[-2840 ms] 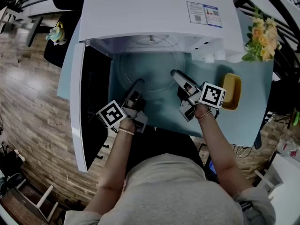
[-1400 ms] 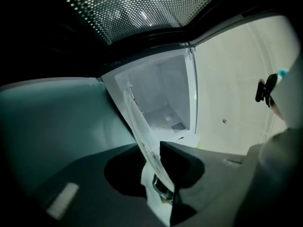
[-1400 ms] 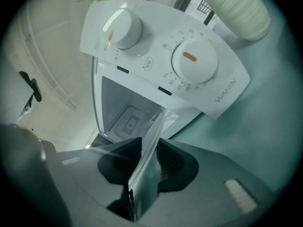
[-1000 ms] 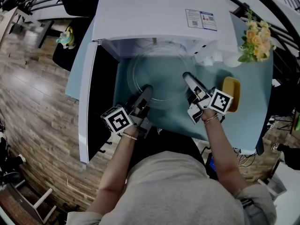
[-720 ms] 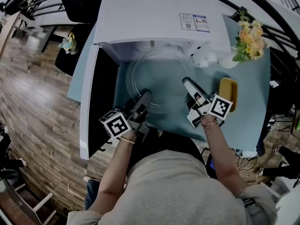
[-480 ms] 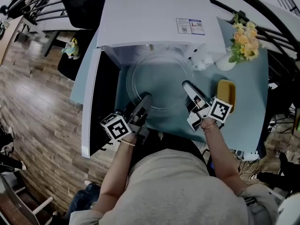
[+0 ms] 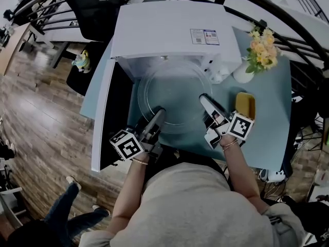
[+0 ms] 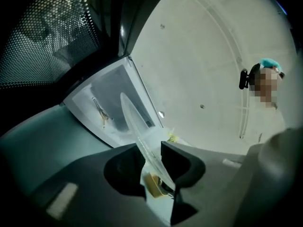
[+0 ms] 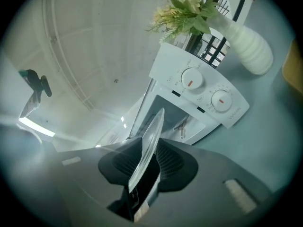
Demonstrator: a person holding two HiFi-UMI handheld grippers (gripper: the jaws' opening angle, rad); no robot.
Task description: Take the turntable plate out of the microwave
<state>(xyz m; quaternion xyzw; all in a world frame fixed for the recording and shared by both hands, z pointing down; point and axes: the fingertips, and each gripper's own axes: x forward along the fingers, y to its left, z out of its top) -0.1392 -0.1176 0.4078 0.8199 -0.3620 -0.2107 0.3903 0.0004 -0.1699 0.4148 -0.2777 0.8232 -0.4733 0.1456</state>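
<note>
The microwave (image 7: 169, 30) stood on the tabletop (image 7: 270, 127) with its door (image 7: 105, 117) swung open to the left. The left claw (image 7: 158, 111) was clenched on the near-left rim of the plate (image 7: 175, 89); in the left gripper view, the clear rim (image 8: 135, 122) ran edge-on between the closed jaws of that claw (image 8: 156, 161). In the head view the plate lay level, mostly forward of the cavity mouth and over the tabletop, with its far edge at the opening. The right claw (image 7: 204, 98) was clenched on the near-right rim; in the right gripper view, the rim (image 9: 152, 134) passed between the ribbed pads (image 9: 171, 161) of that claw (image 9: 147, 162). Beyond it, the same view showed the control panel (image 9: 201, 91) with two dials. A white vase (image 7: 240, 72) of flowers stood to the right of the microwave. A yellow object (image 7: 244, 105) lay on the tabletop just beside the right claw's marker cube (image 7: 240, 126).
</note>
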